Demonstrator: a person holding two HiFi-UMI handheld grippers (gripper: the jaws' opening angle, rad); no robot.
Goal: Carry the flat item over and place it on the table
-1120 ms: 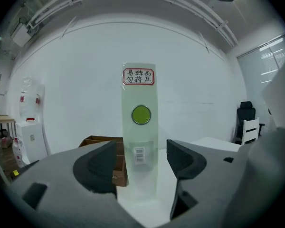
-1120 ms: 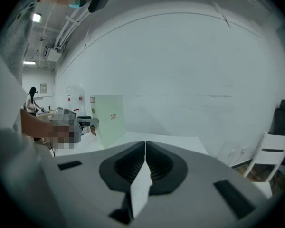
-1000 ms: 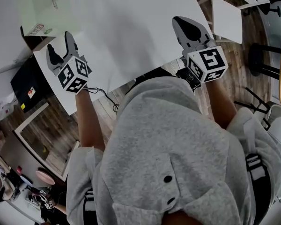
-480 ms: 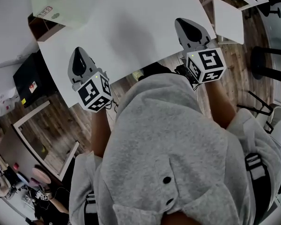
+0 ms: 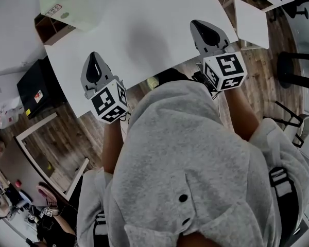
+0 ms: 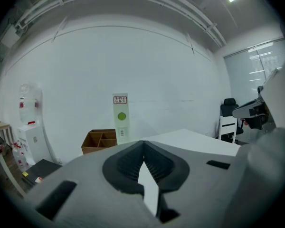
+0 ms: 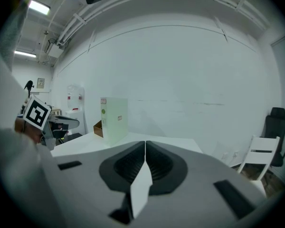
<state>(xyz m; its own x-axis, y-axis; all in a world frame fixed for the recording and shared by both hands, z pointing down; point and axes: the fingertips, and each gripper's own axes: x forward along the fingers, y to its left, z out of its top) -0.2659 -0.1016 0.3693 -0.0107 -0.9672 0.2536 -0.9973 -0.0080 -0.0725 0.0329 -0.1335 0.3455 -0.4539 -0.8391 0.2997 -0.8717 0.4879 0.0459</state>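
A pale green flat box (image 5: 67, 6) stands upright at the far left corner of the white table (image 5: 144, 24). The left gripper view shows that box (image 6: 120, 118) edge-on, and the right gripper view shows the box (image 7: 114, 118) broadside. My left gripper (image 5: 92, 56) hovers over the table's near left edge, jaws shut with nothing between them (image 6: 143, 144). Over the table's near right edge my right gripper (image 5: 198, 23) is also shut and empty (image 7: 145, 144). Both stand well short of the box.
A brown cardboard divider box (image 5: 51, 31) sits beside the green box. A black case (image 5: 33, 86) lies on the floor at left. A white chair (image 5: 250, 19) and a black stool (image 5: 288, 66) stand to the right. A water dispenser (image 6: 26, 122) stands by the wall.
My left gripper's jaws have gone from open to shut with nothing in them, and it has shifted right along the table's near edge. The right gripper has barely moved.
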